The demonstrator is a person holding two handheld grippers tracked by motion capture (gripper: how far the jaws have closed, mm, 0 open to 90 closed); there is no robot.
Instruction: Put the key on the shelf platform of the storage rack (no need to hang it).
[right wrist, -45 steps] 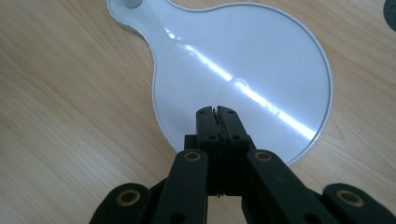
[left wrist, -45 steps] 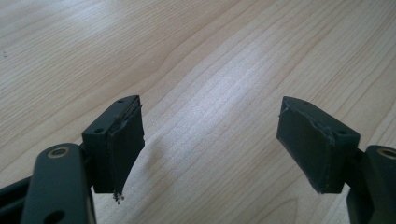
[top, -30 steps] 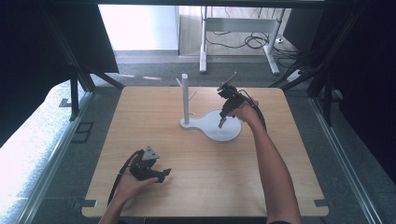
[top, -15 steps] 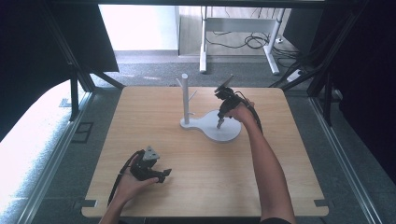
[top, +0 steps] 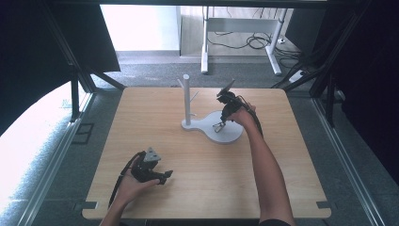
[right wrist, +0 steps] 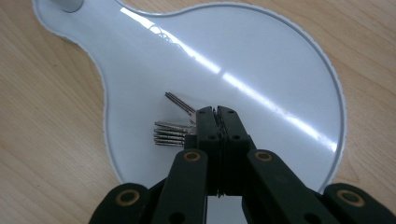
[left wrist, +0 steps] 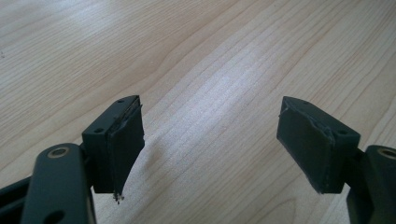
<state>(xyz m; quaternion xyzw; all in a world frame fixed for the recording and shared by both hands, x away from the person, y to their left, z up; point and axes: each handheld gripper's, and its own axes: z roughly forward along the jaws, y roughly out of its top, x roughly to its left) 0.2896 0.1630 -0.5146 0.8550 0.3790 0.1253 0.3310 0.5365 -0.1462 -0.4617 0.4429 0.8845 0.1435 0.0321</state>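
The right gripper (right wrist: pixel 215 112), jaws clamped together, holds a bunch of silver metal keys (right wrist: pixel 173 131) above the glossy white pear-shaped tray (right wrist: pixel 280 60); the left gripper (left wrist: pixel 210 140) rests on the pale wooden table (left wrist: pixel 196 56). Its jaws stand wide apart, gripping nothing.

Likely lab: framed rig (top: pixel 75 94), floor cables (top: pixel 244 40)

high view: fixed overhead, person's side, facing forward and down over the whole wooden table (top: pixel 141 113) | left gripper view: low, close over bare tabletop (left wrist: pixel 210 56), looking along its jaws | right gripper view: close, steeply down on the white stand base (right wrist: pixel 261 60) | shared with high view: same base (top: pixel 235 136)
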